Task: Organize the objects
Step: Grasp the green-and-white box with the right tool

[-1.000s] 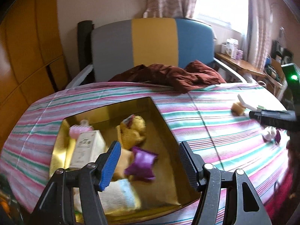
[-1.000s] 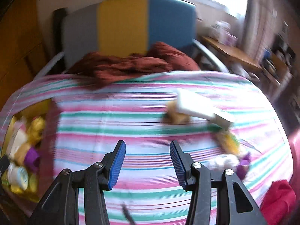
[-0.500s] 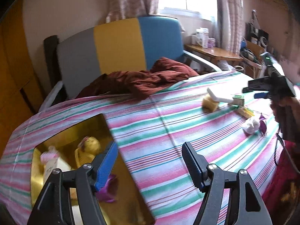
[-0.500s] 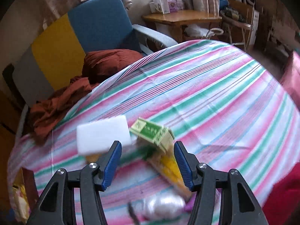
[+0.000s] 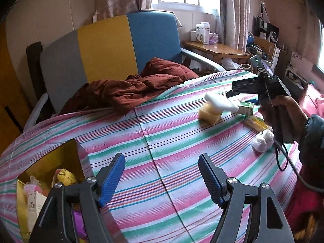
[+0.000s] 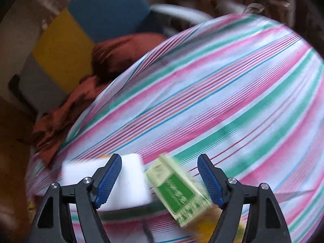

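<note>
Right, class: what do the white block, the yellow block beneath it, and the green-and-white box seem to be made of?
White block: probably foam sponge; matte, soft rounded edges, no print.
Yellow block: likely a coarser sponge; dull, slightly pitted-looking face.
Green-and-white box: looks like printed cardboard; crisp folded edges, green label panel, slight sheen, though blurred.

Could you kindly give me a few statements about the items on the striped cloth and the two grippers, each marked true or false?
1. The white foam block rests on top of the yellow sponge. True.
2. The right gripper is clamped on the green box. False: its jaws are opening, with the box between them and untouched.
3. The left gripper holds nothing. True.
4. The gold box is empty. False: several items lie inside.
</note>
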